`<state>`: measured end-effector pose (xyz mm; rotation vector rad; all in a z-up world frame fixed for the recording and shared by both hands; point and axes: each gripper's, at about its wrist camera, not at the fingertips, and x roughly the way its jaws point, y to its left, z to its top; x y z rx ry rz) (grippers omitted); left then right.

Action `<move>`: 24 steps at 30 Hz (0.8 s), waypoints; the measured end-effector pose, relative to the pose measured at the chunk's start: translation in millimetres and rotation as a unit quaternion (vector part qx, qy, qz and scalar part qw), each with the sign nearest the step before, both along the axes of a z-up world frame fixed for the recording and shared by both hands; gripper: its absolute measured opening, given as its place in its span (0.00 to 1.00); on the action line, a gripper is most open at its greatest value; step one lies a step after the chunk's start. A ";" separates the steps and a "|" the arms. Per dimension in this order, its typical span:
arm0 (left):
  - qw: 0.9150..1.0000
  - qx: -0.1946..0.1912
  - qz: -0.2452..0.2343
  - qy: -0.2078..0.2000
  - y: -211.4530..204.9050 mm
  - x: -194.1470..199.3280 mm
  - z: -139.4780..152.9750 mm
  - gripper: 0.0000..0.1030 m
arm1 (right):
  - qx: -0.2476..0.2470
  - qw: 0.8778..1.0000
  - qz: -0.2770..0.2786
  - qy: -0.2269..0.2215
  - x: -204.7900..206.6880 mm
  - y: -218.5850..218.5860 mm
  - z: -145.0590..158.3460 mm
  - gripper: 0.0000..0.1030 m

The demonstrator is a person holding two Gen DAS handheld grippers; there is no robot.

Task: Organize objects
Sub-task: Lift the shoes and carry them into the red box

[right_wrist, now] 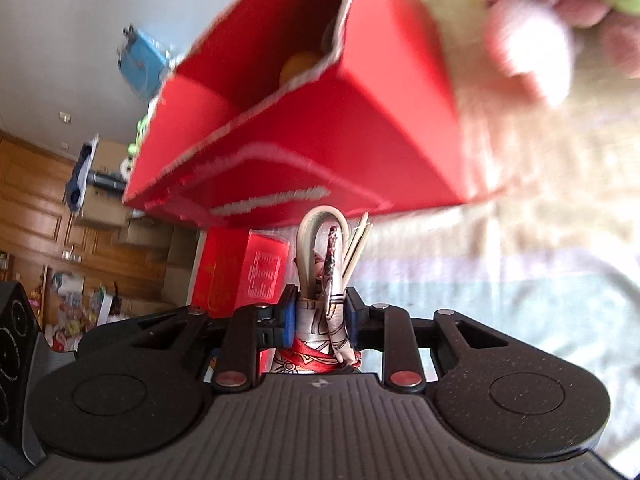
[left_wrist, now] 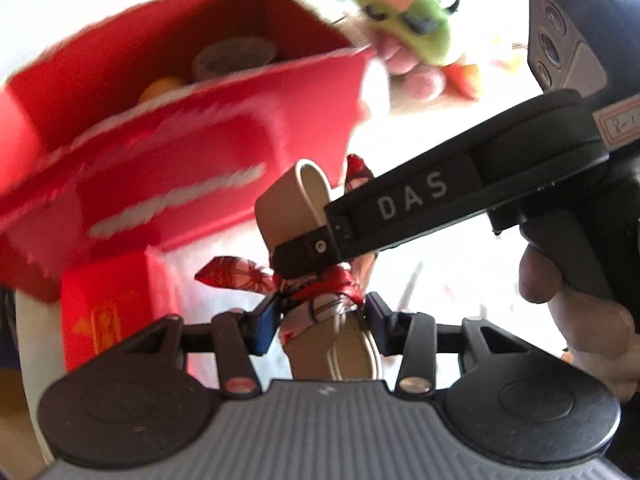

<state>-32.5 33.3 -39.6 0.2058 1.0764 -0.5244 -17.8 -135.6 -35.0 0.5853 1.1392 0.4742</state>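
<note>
Both grippers, left (left_wrist: 320, 320) and right (left_wrist: 304, 256), clench one scarf-tied strap loop (left_wrist: 308, 188); its long axis points up at the red box (left_wrist: 168, 152), open just beyond your fingers.

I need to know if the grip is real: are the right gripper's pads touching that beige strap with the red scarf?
Touching. The right wrist view shows the right gripper with both blue pads pressed against the scarf-wrapped beige strap, no gap visible.
</note>
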 end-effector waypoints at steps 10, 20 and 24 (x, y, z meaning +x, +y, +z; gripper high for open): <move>0.993 -0.056 -0.079 -0.072 -19.9 2.9 54.0 0.42 | 0.014 0.997 -0.050 -0.057 -8.6 -26.4 45.4 0.27; 0.987 -0.093 -0.116 -0.062 -26.5 6.4 50.5 0.39 | -0.020 0.995 -0.076 -0.055 -25.2 -25.3 58.4 0.25; 0.984 -0.101 -0.124 -0.079 -8.8 -7.6 67.5 0.39 | -0.018 0.994 -0.082 -0.063 -26.8 -18.8 71.5 0.25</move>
